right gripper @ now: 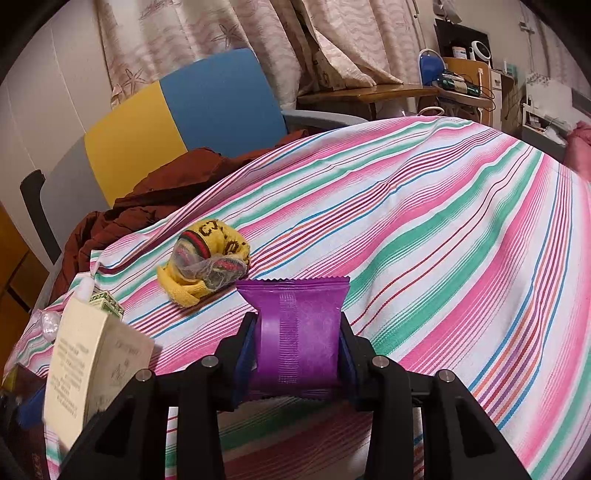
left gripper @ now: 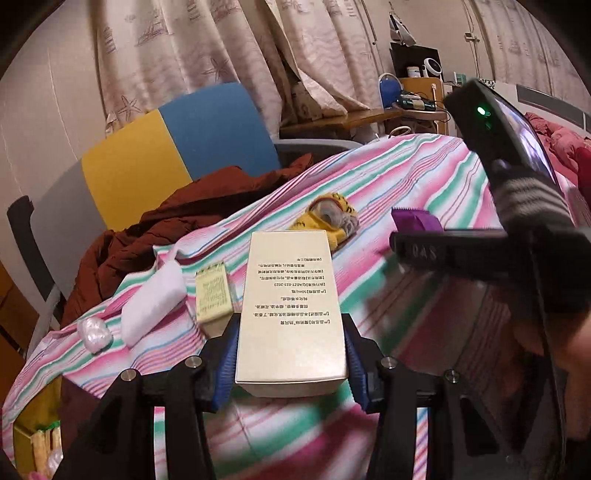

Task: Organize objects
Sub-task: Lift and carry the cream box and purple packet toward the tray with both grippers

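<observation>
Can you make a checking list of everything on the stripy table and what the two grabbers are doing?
Surface: striped cloth over the table, a bit wrinkled.
Job's things: cream box gripped by the left gripper; purple packet gripped by the right gripper.
Clutter: yellow sock bundle, small green box, white cloth roll, clear plastic wad, all lying on the cloth.
Grippers: both shut on their items.
Cables: wires on the far desk; nothing seen on the cloth.
Surroundings: blue and yellow chair with a brown jacket, curtains behind.
</observation>
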{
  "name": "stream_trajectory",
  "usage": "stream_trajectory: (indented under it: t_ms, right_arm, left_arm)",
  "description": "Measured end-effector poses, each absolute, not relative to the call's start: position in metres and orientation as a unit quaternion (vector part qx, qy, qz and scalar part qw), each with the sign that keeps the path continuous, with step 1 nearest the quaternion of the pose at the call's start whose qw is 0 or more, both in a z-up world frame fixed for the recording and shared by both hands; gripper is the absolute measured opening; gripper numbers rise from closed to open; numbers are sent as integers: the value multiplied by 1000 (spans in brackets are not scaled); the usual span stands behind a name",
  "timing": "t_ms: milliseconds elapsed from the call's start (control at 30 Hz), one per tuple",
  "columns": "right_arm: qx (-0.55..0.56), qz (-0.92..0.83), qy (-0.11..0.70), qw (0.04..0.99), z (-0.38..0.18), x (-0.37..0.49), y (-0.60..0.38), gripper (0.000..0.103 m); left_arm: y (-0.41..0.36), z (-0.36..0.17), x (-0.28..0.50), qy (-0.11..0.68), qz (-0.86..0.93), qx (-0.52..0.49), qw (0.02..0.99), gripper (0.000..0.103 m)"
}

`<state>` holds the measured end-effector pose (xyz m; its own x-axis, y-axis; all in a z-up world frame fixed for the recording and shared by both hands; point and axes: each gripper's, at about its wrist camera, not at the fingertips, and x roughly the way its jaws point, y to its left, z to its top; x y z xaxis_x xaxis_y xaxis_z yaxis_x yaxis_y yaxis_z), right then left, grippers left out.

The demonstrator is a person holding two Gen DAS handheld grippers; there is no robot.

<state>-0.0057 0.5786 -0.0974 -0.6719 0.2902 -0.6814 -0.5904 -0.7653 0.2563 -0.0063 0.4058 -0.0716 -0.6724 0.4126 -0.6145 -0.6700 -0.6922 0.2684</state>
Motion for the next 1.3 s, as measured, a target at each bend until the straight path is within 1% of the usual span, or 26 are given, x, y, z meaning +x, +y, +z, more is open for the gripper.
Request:
stream_trajectory:
  t_ms: [200,267,367,533,733,900,1033,1300]
  right_arm:
    - [-324,881,219,266,-94,-8,575,40]
    - [-323,882,211,272,-92,-7,573,38]
    - [-315,886,194,280,-87,-5,567,37]
    - [-321,891,173,272,-80,-2,553,36]
    - [-328,888,189,260,-77,14,539,36]
    - [-346,887,175,251,-73,23,516,36]
    - [-348,889,178,240,-70,32,496,36]
    - [-340,896,181,220,-56,48,470,36]
  left_arm:
    - [386,-73,-1,222,885,-281,297,52]
    - [383,-75,-1,217,882,-293,300,52]
    - [381,-81,-2,219,873,-313,303,52]
    - [373,-83,5,215,870,-316,312,50]
    - [359,-87,6,200,867,-329,316,50]
    - [354,-88,6,189,866,-335,321,50]
    - [349,-86,4,181,866,-339,321,50]
    - [308,-69,7,116,861,-366,333,50]
